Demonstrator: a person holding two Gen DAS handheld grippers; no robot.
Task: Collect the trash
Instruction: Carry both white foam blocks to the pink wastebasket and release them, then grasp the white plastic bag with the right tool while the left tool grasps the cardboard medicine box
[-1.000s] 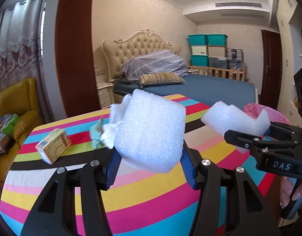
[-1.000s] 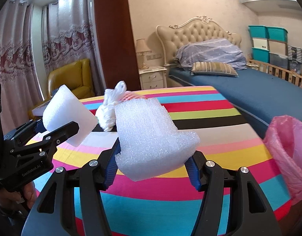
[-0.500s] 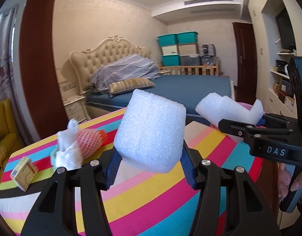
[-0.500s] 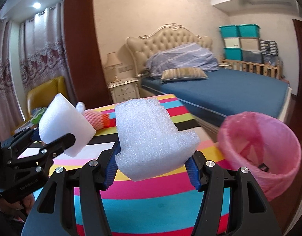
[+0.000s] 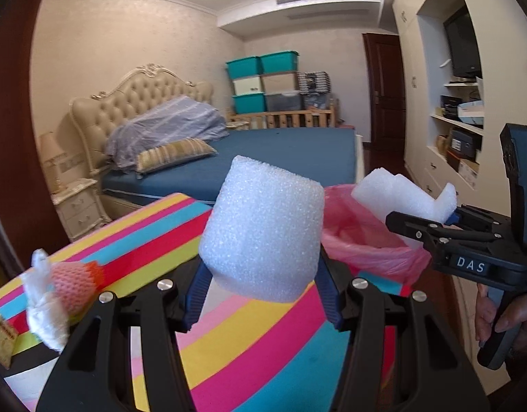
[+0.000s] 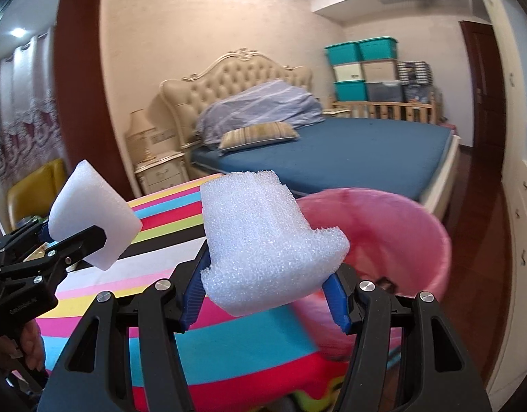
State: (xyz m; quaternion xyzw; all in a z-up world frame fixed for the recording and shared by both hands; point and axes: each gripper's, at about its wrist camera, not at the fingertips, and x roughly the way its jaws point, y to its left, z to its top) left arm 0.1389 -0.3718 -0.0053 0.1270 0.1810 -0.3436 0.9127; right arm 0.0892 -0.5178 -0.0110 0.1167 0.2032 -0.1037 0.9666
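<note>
I'm swinging both tongs right, off the striped table (image 5: 249,350), so the pink bin (image 6: 394,237) is now sliding into view, basically drop time. My left gripper (image 5: 261,285) is clamping a chunky white foam block (image 5: 263,230); my right gripper (image 6: 265,295) is clamping a stepped foam piece (image 6: 267,240). Both look bubbly, squishy and light. Wrappers (image 5: 62,292) are still sitting far left.

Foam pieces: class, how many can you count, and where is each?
2. One foam block sits in the left claw; one notched foam piece in the right claw. None seen elsewhere.
</note>
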